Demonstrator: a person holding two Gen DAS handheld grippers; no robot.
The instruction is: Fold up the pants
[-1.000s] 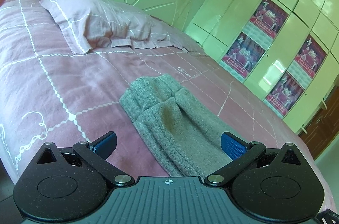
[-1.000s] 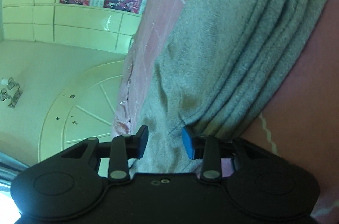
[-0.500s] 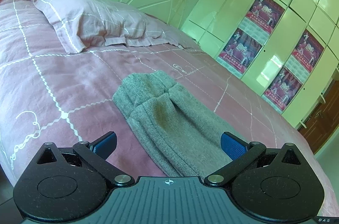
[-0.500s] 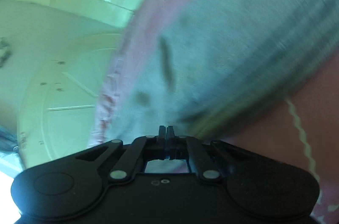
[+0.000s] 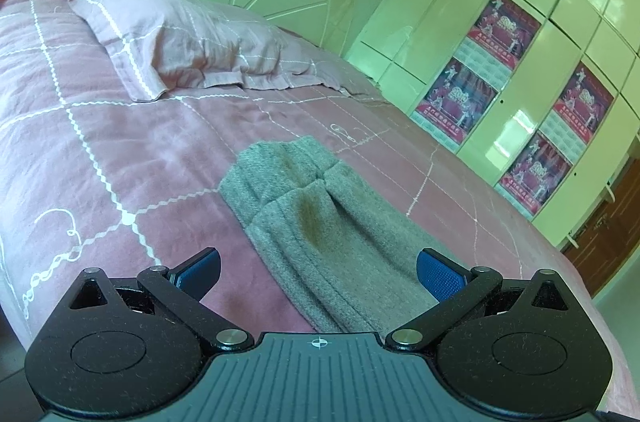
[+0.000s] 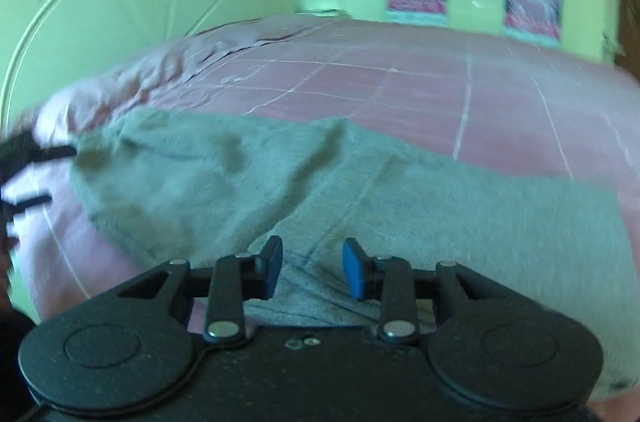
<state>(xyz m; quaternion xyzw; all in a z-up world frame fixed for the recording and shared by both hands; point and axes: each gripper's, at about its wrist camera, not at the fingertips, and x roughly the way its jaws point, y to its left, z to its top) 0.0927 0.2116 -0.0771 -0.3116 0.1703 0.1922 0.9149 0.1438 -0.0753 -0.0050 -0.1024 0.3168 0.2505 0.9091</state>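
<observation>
pants (image 5: 320, 222) on bed (image 5: 120, 150) — pillow (image 5: 180, 38) behind, wardrobe (image 5: 520, 62) right

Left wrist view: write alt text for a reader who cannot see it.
Grey pants lie folded on a pink bedspread, with the left gripper open above their near end. A pillow and a poster-covered wardrobe stand behind.

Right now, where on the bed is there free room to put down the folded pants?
Free: the pink bedspread between the pillow and the grey pants, and the strip between the pants and the wardrobe. Taken: the near middle, under the pants, where the left gripper and right gripper are.
</observation>
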